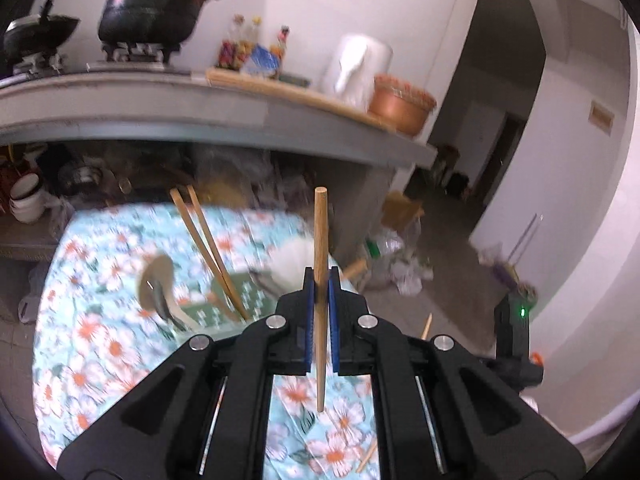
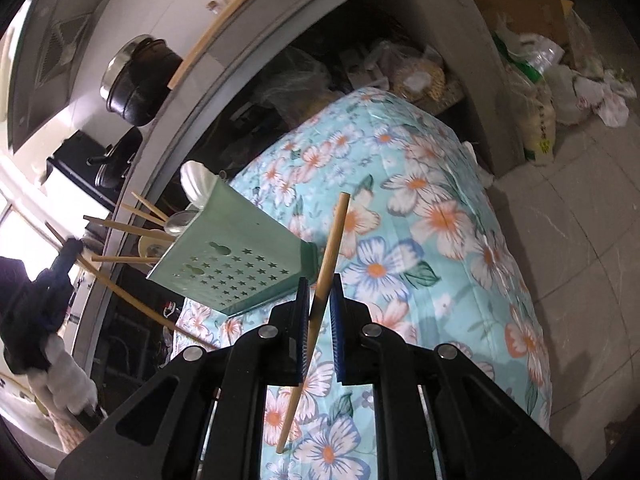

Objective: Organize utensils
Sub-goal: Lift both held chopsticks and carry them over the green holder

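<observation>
Above the flowered tabletop (image 2: pixel 440 208), your left hand-held gripper (image 1: pixel 321 280) and right hand-held gripper (image 2: pixel 320 288) each clamp one chopstick (image 1: pixel 321 240); several utensils already stand in the green holder (image 2: pixel 240 256), these two remain.

The left wrist view looks forward along its claw (image 1: pixel 321 280), level, across the floral cloth (image 1: pixel 100 344) toward the kitchen counter (image 1: pixel 200 108) at 12 o'clock. The right wrist view sits close above the same cloth (image 2: pixel 420 208), rolled, with the green utensil holder (image 2: pixel 236 256) near at 10 o'clock. Both share cloth, holder (image 1: pixel 224 300) and counter (image 2: pixel 224 80)
</observation>
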Demonstrator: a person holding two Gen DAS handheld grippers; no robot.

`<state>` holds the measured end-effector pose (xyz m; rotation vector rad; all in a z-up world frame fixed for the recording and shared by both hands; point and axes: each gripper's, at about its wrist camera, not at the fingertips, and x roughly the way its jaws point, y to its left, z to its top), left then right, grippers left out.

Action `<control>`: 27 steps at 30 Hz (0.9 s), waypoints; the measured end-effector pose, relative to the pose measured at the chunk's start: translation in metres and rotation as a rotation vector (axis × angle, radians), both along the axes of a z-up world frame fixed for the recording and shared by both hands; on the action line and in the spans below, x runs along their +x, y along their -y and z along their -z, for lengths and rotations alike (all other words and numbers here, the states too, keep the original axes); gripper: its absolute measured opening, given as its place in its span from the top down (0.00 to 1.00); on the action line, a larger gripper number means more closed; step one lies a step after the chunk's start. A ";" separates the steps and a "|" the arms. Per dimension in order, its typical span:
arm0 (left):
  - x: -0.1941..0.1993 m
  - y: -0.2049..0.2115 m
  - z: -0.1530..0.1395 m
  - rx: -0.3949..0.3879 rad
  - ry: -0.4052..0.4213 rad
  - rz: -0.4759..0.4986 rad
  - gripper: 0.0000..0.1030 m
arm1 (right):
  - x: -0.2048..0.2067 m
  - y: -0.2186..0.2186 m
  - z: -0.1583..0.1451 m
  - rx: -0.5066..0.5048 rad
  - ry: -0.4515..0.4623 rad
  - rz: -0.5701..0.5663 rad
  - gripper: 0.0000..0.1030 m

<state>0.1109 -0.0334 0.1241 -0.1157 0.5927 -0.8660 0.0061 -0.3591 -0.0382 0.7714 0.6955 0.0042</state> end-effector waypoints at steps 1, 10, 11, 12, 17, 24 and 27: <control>0.001 -0.005 -0.007 -0.021 0.008 -0.010 0.95 | 0.001 -0.001 -0.002 -0.005 0.003 -0.005 0.90; 0.002 -0.014 -0.066 -0.089 0.155 -0.063 0.95 | 0.001 -0.006 -0.003 -0.012 0.002 -0.009 0.90; 0.002 -0.011 -0.067 -0.085 0.165 -0.068 0.95 | 0.001 -0.006 -0.003 -0.011 0.000 -0.009 0.90; 0.003 -0.010 -0.068 -0.078 0.172 -0.075 0.95 | 0.001 -0.006 -0.003 -0.012 -0.001 -0.008 0.90; 0.006 -0.009 -0.071 -0.061 0.196 -0.108 0.95 | 0.001 -0.009 -0.003 -0.014 -0.009 -0.011 0.90; 0.026 -0.006 -0.060 -0.049 0.207 -0.176 0.95 | 0.005 -0.011 -0.002 -0.012 -0.017 -0.016 0.90; 0.036 0.002 -0.043 -0.028 0.189 -0.191 0.95 | 0.006 -0.011 -0.002 -0.011 -0.021 -0.017 0.90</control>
